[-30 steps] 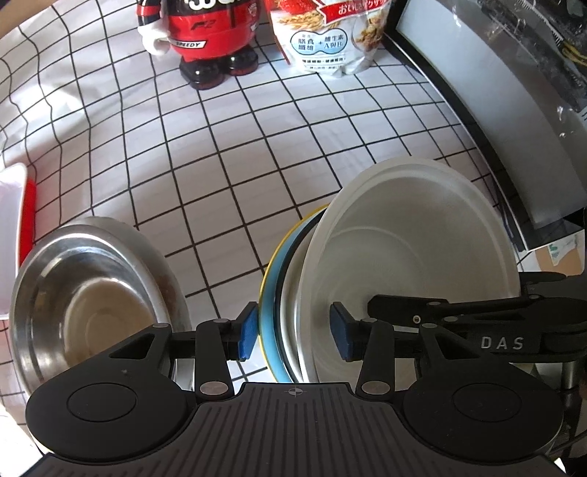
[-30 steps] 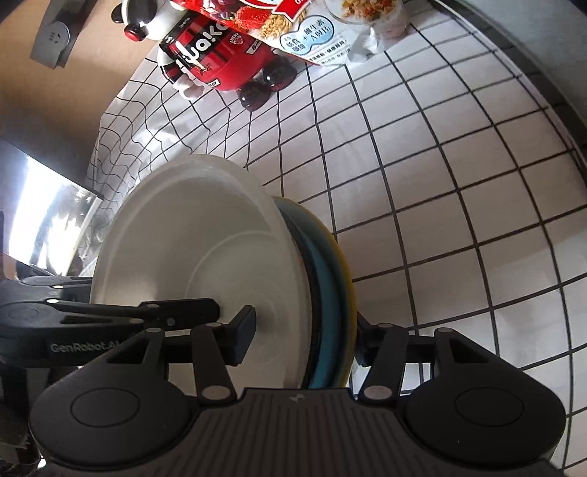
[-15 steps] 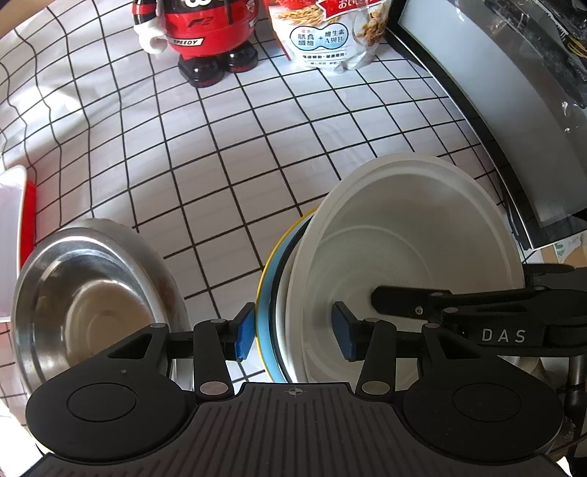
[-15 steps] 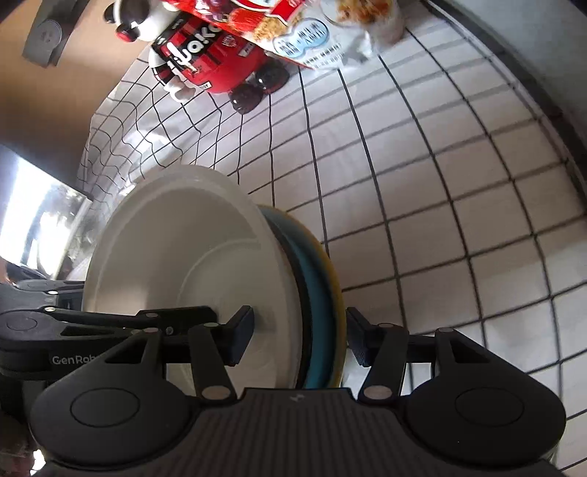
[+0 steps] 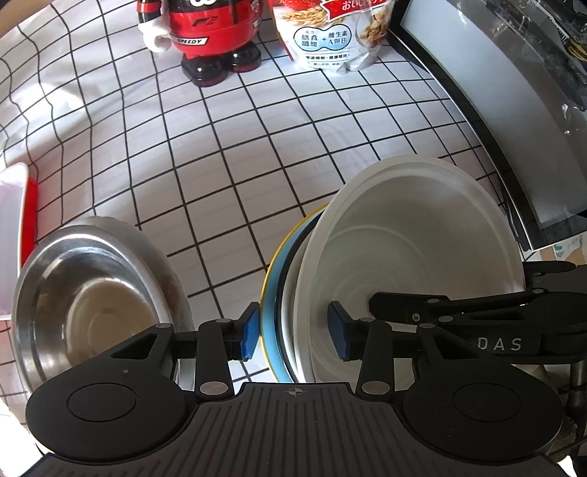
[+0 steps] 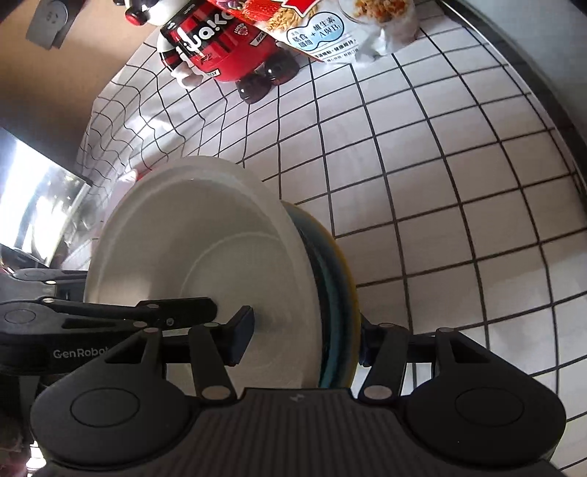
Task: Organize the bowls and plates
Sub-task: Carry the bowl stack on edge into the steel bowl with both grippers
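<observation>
Plates (image 5: 282, 315) nested on edge look stiff, slick and breakable; right gripper (image 6: 304, 339) pinches the stack's rims, left gripper (image 5: 291, 332) closing astride them at 6 o'clock.

A white tablecloth (image 5: 227, 154) with a black grid pattern covers the surface, its cloth wrinkled toward the far left edge. At the far side stands a red and black toy figure (image 5: 205, 33) with white hands and glossy black feet, a band on its body reading "SPEEDY". Just beside it, to the right, sits a cereal bag (image 5: 330, 33) printed with oats, red fruit and Chinese characters. Along the right side runs a dark-framed glossy panel (image 5: 488, 91) that reflects light. At the left edge lies a red and white container (image 5: 22, 212), only partly in view. In the right wrist view, a grey wall socket (image 6: 47, 22) is mounted on a brown wall (image 6: 55, 80) behind the table.
</observation>
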